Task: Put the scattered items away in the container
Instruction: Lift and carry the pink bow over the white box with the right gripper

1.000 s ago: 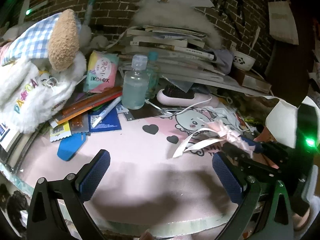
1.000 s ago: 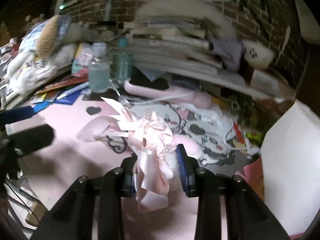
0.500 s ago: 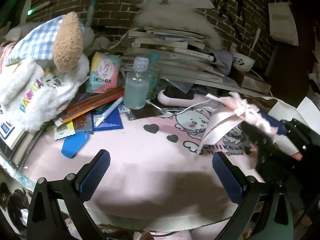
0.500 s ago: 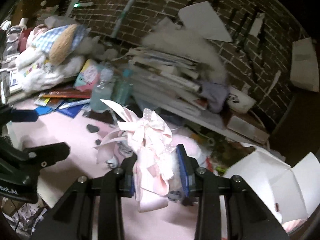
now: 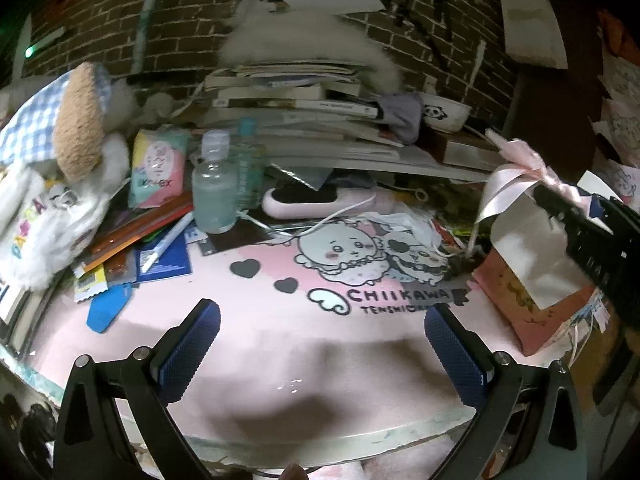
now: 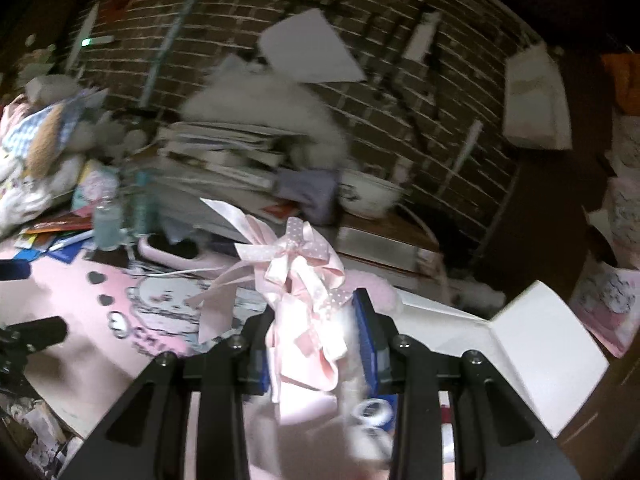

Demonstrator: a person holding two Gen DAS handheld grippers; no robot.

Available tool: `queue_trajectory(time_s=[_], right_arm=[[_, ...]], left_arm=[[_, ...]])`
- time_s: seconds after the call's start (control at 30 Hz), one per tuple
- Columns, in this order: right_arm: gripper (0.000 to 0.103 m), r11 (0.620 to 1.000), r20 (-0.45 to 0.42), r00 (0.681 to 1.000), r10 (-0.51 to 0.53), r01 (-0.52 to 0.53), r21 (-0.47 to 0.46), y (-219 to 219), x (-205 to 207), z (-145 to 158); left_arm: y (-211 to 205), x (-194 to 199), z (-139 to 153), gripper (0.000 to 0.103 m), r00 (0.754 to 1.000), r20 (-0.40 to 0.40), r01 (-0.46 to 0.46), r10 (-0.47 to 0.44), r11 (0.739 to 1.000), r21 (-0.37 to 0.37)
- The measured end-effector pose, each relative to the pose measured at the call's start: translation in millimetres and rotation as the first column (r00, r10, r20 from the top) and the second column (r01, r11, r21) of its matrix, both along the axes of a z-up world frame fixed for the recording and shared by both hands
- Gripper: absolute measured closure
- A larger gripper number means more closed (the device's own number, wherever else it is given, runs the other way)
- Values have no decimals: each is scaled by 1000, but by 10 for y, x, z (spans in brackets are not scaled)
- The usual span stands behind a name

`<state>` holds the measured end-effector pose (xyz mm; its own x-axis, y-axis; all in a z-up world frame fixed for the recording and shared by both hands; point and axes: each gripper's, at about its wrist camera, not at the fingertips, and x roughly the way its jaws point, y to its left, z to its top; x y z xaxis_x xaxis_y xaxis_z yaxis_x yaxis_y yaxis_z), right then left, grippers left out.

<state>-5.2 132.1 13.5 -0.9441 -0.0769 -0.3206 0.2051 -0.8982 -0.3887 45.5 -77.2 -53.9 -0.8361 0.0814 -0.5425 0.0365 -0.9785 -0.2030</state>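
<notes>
The right gripper (image 6: 316,344), clamped on the pink satin ribbon bow (image 6: 298,276), has carried it over the pink white-flapped box (image 5: 532,280), ready for release, while the left gripper (image 5: 320,344) hangs wide and empty.

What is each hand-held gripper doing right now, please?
Left hand-held gripper: open, empty.
Right hand-held gripper: shut on the pink ribbon bow.

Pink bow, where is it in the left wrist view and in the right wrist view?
Left wrist: pink bow at far right, above the pink box.
Right wrist: centre, clamped in the right gripper.
Shared landmark: panda bowl beside the books.
</notes>
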Motion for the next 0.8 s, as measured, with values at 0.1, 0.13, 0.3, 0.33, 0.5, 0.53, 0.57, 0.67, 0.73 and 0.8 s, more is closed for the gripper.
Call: queue_trajectory(time_s=[0.1,0.13,0.3,0.33,0.5,0.53,0.57,0.67,0.73,0.8], right_arm=[[72,999,15,999,-33,33,-10,278,-62,82],[72,999,37,999,-36,37,-20,388,-95,113],[72,998,128,990,-51,54,-26,808,-238,217],[72,998,139,989,-55,59,-19,863,-264,227],[72,998,248,967,-57,52,28,1113,-420,235],[72,998,282,958,-52,42,40,1141,-460,221],[72,998,300,953,-50,36,51,1157,-480,208],[72,994,363,930,-48,10,107,1153,-558,142],[72,992,403,914,-48,-5,130,1145,-633,105],[72,987,430,901,-56,-16,161,1140,-708,93]], left_arm=[[74,-9,19,1,1000,-2,13,-13,1000,-7],[101,-15,25,1,1000,-2,18,-18,1000,-10],[198,-42,41,1,999,2,35,-35,999,-22],[215,-51,46,1,999,2,37,-37,999,-25],[304,-84,58,1,999,4,45,-45,998,-36],[324,-93,60,1,999,6,47,-46,998,-39],[340,-99,62,1,999,8,47,-47,998,-42],[389,-113,66,1,999,12,53,-52,997,-51],[421,-118,68,1,998,14,60,-59,997,-57],[453,-126,71,1,998,16,64,-63,996,-64]])
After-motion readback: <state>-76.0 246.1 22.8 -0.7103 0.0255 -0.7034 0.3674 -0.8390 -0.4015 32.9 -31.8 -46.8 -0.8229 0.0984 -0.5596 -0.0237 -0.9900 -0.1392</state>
